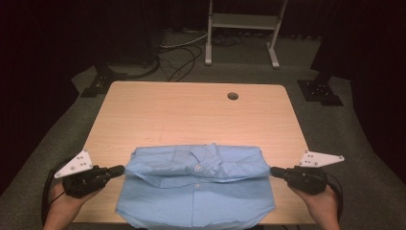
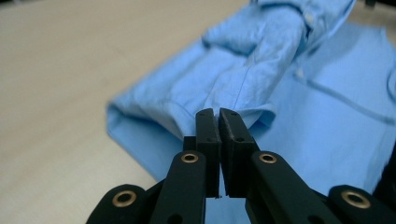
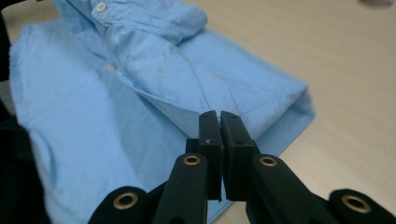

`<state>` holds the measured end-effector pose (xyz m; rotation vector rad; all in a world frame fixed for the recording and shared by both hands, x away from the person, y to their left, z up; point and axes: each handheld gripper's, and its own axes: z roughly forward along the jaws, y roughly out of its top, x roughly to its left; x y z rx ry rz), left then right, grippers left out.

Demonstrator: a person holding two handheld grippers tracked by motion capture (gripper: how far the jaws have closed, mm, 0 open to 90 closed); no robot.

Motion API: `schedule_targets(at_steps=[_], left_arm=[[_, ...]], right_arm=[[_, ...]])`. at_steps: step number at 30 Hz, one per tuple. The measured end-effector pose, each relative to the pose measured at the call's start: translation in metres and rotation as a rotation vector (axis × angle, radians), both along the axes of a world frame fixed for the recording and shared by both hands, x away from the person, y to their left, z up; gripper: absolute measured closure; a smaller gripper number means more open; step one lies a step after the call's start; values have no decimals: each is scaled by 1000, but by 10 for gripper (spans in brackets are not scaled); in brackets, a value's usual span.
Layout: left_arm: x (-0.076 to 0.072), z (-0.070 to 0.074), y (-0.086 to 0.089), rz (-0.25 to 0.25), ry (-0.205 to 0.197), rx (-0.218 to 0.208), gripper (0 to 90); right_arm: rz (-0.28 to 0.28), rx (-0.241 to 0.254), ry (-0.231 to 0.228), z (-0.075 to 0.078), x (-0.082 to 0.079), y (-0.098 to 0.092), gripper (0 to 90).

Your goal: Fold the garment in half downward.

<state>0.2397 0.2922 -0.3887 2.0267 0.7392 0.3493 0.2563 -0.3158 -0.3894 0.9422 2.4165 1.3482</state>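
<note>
A light blue button-up shirt [image 1: 196,199] lies at the near edge of the wooden table [image 1: 191,110], its collar end doubled over toward me in a raised fold [image 1: 196,165]. My left gripper [image 1: 122,170] is shut on the left end of that fold. In the left gripper view the jaw tips [image 2: 216,112] pinch the cloth edge of the shirt [image 2: 261,70]. My right gripper [image 1: 273,171] is shut on the right end of the fold. In the right gripper view its tips [image 3: 218,114] bite the seam of the shirt [image 3: 93,116]. A hand holds each gripper.
A dark round cable hole [image 1: 232,96] sits near the table's far edge. Behind the table stand a white frame [image 1: 242,21], floor cables [image 1: 182,52] and black stand feet [image 1: 321,91]. The shirt's hem hangs slightly over the near table edge.
</note>
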Motion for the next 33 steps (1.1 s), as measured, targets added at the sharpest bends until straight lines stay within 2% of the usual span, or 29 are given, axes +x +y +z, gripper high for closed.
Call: schedule_targets(at_steps=[4, 7, 10, 12, 17, 22, 27, 33], left_arm=[[-2, -22, -1, -30, 94, 37, 870], [-1, -32, -2, -43, 133, 67, 870], [0, -39, -6, -45, 145, 100, 869], [1, -41, -7, -48, 150, 103, 869], [0, -44, -6, -46, 152, 100, 868], [4, -44, -8, -21, 150, 107, 866], [13, -42, -12, 19, 151, 129, 864], [33, -40, -16, 46, 157, 148, 864]], right_arm=[[4, -12, 75, -20, -8, -1, 880], [10, -23, 118, -33, -11, -1, 879], [16, -39, 157, -43, -12, 3, 879], [16, -59, 168, -49, -14, 5, 879], [7, -66, 161, -51, -16, 7, 878], [-4, -83, 157, -50, -16, 10, 878], [-19, -83, 165, -50, -6, 12, 876], [-36, -91, 169, -49, 14, 13, 876]])
